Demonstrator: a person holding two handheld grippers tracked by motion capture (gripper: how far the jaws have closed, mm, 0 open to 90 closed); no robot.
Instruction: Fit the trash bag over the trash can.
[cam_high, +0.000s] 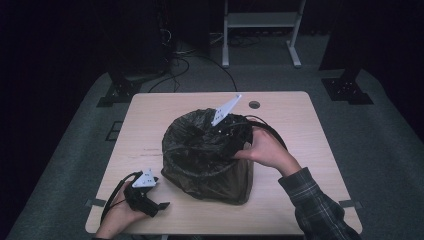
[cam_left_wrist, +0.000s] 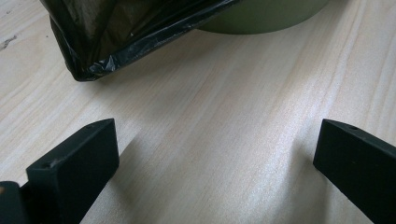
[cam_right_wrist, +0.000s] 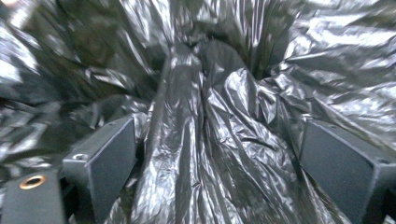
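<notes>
In the right gripper view the two black jaws stand wide apart, released, with crumpled folds of the black bin bag (cam_right_wrist: 201, 116) between and around them; a raised ridge of the plastic runs up the gap, and whether either jaw presses on it is hard to tell. From above, the right gripper (cam_high: 231, 134) reaches down into the mouth of the bag, which lines a greenish bin (cam_high: 240, 182) standing mid-table, the right hand (cam_high: 267, 150) at its rim.

The left gripper (cam_left_wrist: 215, 154) is also spread open, nothing between its jaws but the pale wooden table (cam_left_wrist: 224, 116). The bag's hanging edge and the bin's base lie ahead of these jaws, apart from them. In the high view this gripper rests near the table's front left corner, held in the left hand (cam_high: 120, 215).
</notes>
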